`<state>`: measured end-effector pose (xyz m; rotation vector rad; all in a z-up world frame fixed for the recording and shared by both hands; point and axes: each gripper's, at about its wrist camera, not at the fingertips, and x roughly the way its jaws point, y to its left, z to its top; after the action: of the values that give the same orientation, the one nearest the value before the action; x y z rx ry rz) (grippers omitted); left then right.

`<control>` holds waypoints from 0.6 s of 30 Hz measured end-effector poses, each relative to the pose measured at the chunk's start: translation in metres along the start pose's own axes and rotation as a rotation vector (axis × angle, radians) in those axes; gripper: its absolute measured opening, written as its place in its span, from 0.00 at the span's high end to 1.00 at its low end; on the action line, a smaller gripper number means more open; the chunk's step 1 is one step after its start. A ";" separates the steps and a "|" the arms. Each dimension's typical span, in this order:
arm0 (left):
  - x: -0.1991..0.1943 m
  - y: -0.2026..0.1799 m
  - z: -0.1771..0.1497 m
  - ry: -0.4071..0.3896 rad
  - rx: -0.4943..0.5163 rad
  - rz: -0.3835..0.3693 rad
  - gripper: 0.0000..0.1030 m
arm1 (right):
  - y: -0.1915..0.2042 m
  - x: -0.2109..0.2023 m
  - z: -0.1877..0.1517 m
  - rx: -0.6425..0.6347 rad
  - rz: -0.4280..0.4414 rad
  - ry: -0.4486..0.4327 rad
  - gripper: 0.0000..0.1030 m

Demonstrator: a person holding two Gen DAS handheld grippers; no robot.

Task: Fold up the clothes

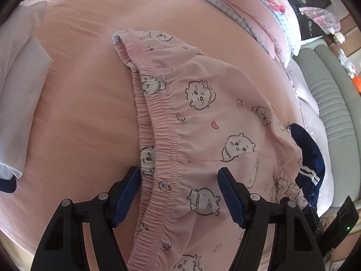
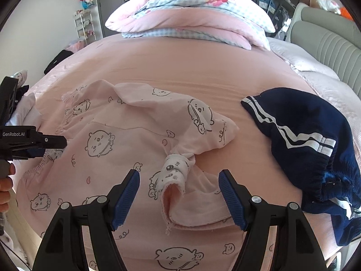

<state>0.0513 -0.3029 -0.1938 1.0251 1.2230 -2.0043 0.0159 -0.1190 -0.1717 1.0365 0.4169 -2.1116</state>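
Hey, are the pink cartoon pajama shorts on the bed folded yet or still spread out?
Not folded. The pink pajama shorts lie spread and rumpled on the bed sheet, elastic waistband open and one leg hem bunched up.

This is a home bedroom. A bed point(image 2: 180, 67) with a pink sheet fills the room, a folded quilt point(image 2: 189, 20) piled at its far end. Beside it stand a padded grey headboard point(image 2: 327, 43) and soft toys point(image 2: 86, 0).

"GenRobot.AI" on the left gripper point(image 2: 48, 145)
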 end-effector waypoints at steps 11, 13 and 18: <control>-0.007 0.008 -0.003 -0.059 -0.004 0.006 0.82 | -0.003 0.012 -0.002 0.060 0.011 0.061 0.62; -0.008 0.005 -0.005 -0.072 0.006 0.016 0.83 | -0.001 0.013 -0.003 0.049 -0.003 0.063 0.77; -0.008 0.005 -0.006 -0.092 0.050 0.080 0.83 | -0.007 0.008 0.001 0.049 -0.047 0.032 0.91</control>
<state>0.0614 -0.2987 -0.1906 0.9792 1.0719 -2.0063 0.0066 -0.1187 -0.1779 1.0994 0.4110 -2.1591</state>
